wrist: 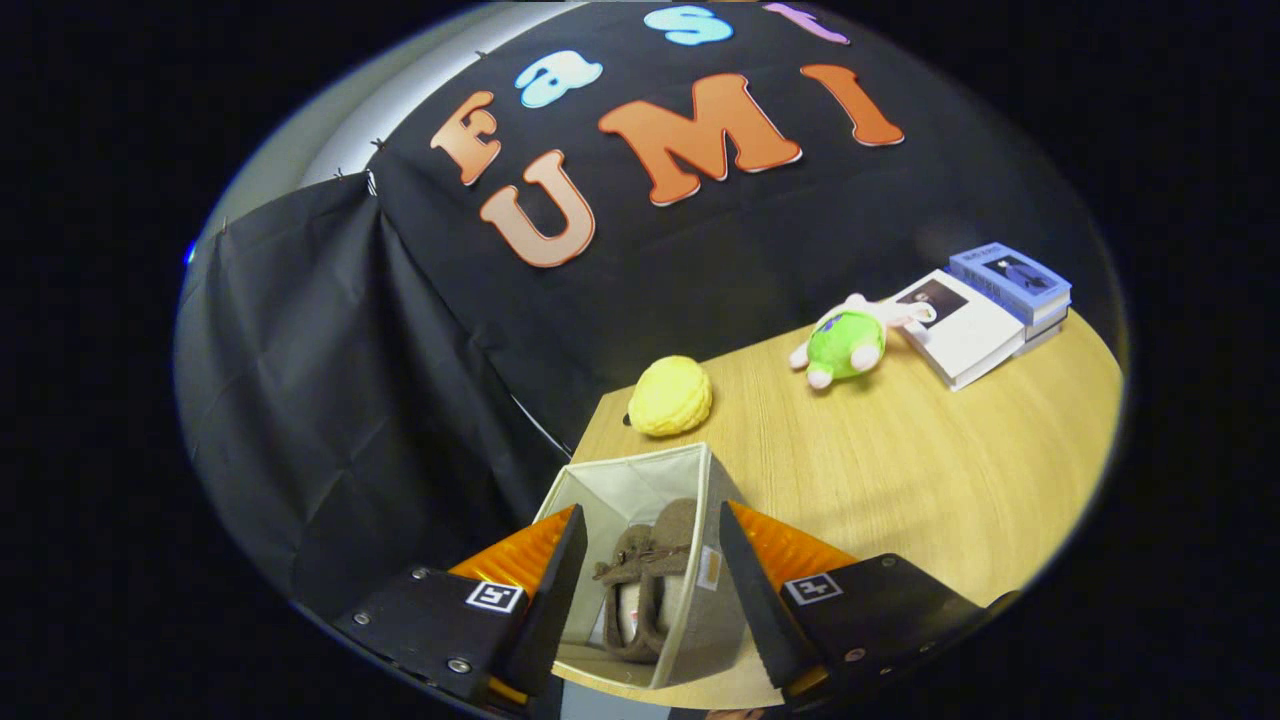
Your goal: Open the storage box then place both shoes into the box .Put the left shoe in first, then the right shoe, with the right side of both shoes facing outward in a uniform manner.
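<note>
Gripper: the gripper (648,590) hangs above the near left corner of the bench (930,470), its fingers spread wide to either side of the storage box (690,610); nothing is held, and I cannot tell whether either finger touches the box walls.
Storage box: open-topped, pale fabric, standing at the bench's near left corner, close to the left edge.
Shoe: one brown shoe (645,585) lies inside the box, between the fingers, leaning on its side towards the right wall. Which shoe it is, and which side faces outward, I cannot tell.
Second shoe: I judge it remains to be placed.
Risk, box: it sits close to the bench edge, and a sideways brush from a finger could push it over or off, since soft fabric walls give little resistance.
Risk, shoe: it looks loosely propped; a knock to the wall could tip it and spoil the uniform facing.
Risk, space: the first shoe takes the middle of the box, so the second may jam against it.
Around: a yellow ball (671,396) just beyond the box; a green plush toy (848,345) farther off towards the far edge; stacked books (985,312) at the far right corner.
In the way: nothing blocks the box mouth; the ball is the nearest thing.
</note>
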`<state>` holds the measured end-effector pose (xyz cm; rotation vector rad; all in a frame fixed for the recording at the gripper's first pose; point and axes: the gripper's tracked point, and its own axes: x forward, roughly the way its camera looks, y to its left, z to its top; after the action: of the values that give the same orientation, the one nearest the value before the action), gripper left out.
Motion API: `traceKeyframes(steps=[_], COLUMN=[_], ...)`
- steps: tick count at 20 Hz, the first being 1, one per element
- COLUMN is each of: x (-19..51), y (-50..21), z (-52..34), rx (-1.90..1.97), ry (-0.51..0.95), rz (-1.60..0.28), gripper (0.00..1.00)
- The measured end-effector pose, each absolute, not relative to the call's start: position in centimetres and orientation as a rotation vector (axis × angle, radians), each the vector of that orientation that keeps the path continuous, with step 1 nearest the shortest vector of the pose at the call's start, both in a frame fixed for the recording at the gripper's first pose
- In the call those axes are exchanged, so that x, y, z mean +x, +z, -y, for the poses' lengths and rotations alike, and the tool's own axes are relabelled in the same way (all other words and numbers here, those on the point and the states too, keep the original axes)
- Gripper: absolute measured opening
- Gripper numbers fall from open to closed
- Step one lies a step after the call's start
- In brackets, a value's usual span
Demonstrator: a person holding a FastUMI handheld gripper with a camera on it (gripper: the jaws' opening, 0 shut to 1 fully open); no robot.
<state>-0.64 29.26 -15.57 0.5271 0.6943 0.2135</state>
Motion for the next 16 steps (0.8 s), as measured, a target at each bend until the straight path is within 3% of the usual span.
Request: traceKeyframes(steps=[4,14,16], x=[-0.7,-2.8,-3.3], y=[-13.1,-6.8,-6.2], z=[-23.3,-12.8,-11.1], rx=[0.442,0.281,0.221], ry=[0.139,0.084,0.065], rz=[-0.531,-0.167,-0.121], gripper=[0.88,0.92,0.97])
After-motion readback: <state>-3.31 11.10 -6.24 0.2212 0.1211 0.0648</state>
